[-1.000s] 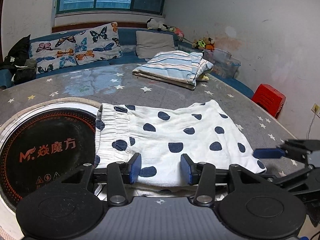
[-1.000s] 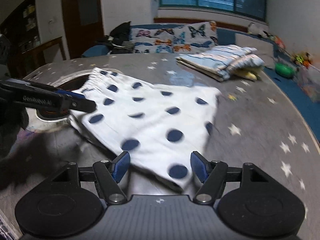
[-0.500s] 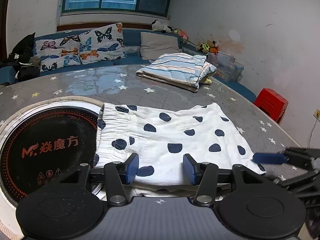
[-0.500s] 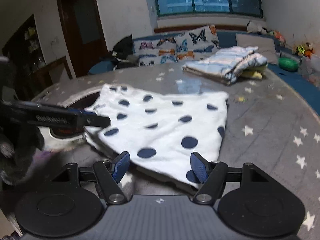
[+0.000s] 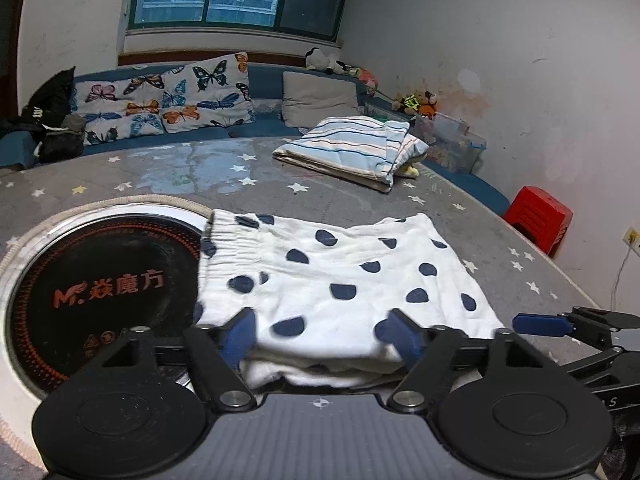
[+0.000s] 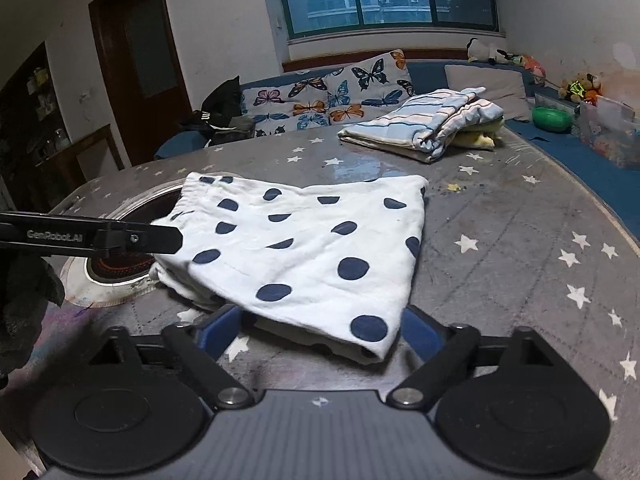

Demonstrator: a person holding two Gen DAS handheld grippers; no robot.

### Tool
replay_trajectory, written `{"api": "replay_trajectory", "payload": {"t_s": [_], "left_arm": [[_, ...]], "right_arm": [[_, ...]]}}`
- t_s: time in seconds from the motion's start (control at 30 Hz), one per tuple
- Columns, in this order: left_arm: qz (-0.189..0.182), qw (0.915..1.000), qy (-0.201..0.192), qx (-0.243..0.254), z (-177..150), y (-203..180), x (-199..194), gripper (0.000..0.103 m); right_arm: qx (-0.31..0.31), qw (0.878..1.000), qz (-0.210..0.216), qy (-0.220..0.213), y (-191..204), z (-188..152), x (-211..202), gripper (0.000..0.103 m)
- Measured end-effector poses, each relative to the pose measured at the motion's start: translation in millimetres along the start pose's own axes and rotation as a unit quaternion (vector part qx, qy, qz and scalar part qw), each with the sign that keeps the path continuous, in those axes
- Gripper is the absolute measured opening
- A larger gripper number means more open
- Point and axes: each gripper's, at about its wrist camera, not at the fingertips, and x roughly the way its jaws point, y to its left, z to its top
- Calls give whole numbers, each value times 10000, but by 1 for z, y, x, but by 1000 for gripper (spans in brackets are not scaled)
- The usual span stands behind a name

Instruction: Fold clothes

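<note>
Both claws gape wide: left gripper and right gripper straddle the polka-dot shorts' near edge.

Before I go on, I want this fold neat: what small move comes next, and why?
Probably ease both grippers forward and shut on the near edge of the shorts. Left gripper and right gripper both have open jaws straddling that folded edge, nothing held yet.

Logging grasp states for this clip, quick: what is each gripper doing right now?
Left gripper: open, jaws spread at the near edge of the polka-dot shorts, holding nothing.
Right gripper: open, at the shorts' corner, holding nothing.
</note>
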Motion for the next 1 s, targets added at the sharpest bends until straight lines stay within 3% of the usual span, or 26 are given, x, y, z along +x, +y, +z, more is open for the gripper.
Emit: {"api": "replay_trajectory", "payload": {"t_s": [0.13,0.33,1.0], "left_arm": [[38,10000,-17,-43,-3,4,-6,91],[53,10000,-58,-31,-11,6,-16,103],[34,10000,-3,15,-34,8,-40,103]], "right_arm": [[29,9999,-74,-64,6,-2,-2,103],[120,9996,-212,-142,13,-4,-8,103],[461,9972,-553,-211,34,-16,-16,103]]}}
